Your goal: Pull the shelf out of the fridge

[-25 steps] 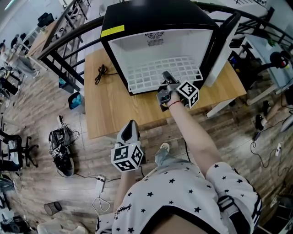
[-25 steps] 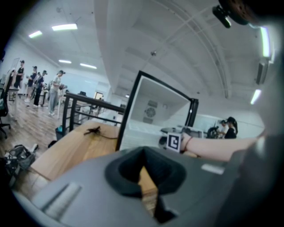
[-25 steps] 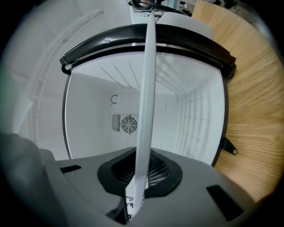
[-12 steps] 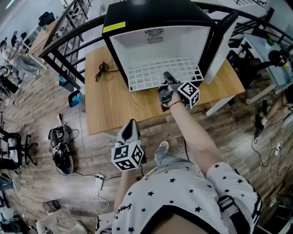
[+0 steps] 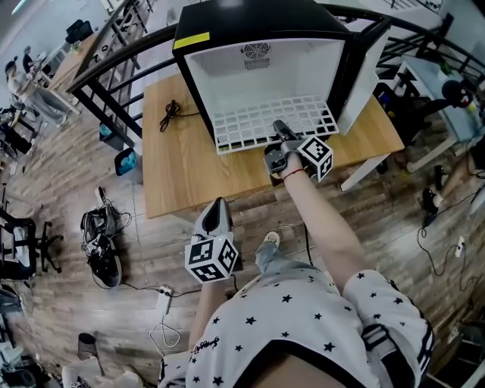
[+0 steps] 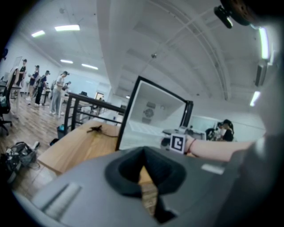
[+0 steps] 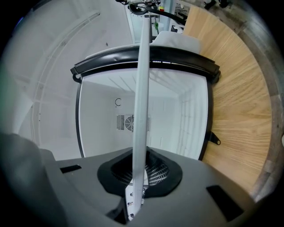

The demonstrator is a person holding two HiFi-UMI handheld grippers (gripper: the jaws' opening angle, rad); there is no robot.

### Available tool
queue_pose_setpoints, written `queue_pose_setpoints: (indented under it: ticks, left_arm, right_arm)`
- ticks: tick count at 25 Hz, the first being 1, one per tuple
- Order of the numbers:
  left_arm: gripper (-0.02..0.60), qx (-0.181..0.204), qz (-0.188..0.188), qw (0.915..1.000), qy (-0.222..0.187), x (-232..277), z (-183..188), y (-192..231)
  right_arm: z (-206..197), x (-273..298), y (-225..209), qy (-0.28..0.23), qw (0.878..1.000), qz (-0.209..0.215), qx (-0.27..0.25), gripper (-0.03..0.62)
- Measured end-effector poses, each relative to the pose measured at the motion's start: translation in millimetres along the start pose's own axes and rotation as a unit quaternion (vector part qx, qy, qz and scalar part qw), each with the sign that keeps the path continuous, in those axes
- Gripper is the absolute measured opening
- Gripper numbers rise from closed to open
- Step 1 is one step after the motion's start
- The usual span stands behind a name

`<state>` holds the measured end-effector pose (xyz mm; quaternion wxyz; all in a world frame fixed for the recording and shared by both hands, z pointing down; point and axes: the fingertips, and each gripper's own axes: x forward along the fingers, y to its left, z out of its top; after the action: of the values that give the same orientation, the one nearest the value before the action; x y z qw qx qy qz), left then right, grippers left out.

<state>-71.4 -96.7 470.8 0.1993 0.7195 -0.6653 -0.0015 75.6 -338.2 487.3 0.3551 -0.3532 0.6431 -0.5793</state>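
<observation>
Surroundings: Wood-plank floor (image 5: 68, 288) carries a wooden worktop (image 5: 182, 178). A black fridge (image 5: 250, 19) stands on it at 12 o'clock in the head view, with its door (image 5: 364, 76) swung open toward 2 o'clock.
Shelf location: the white wire shelf (image 5: 258, 117) lies level in the fridge opening. Its front edge is at the cabinet's lower lip, facing 6 o'clock.
Right gripper (image 5: 280, 132): pinching the shelf's front edge near its middle. The right gripper view shows the shelf edge-on between the pads.
Left gripper (image 5: 217, 211): pressed together and empty. It is held well back from the worktop, at 7 o'clock of the shelf.
Risk, binding: a single-point grip lets the shelf yaw, so a crooked pull could wedge it against the side walls.
Risk, slip: if the shelf binds, the thin edge may slide out of the pads.
Risk, drop: once the rear leaves its supports, the far end could fall, because nothing supports it from below.
Risk, fridge shift: nothing braces the cabinet, so a hard pull may drag it across the worktop.
Hidden: the side supports cannot be made out. In the head view, the hand and marker cube cover the pad contact.
</observation>
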Motion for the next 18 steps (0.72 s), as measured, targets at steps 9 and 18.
queue_pose_setpoints:
  ticks: [9, 18]
  left_arm:
    - [0.006, -0.001, -0.004, 1.0, -0.006, -14.2, 0.0, -11.0]
    - [0.006, -0.003, 0.01, 0.9999, -0.007, -47.3, -21.9, -1.8]
  right_arm:
    - [-14.0, -42.8, 11.4, 0.022, 1.0, 0.017, -0.009, 0.038]
    - [-39.3, -98.9, 15.5, 0.038, 0.998, 0.039, -0.041, 0.038]
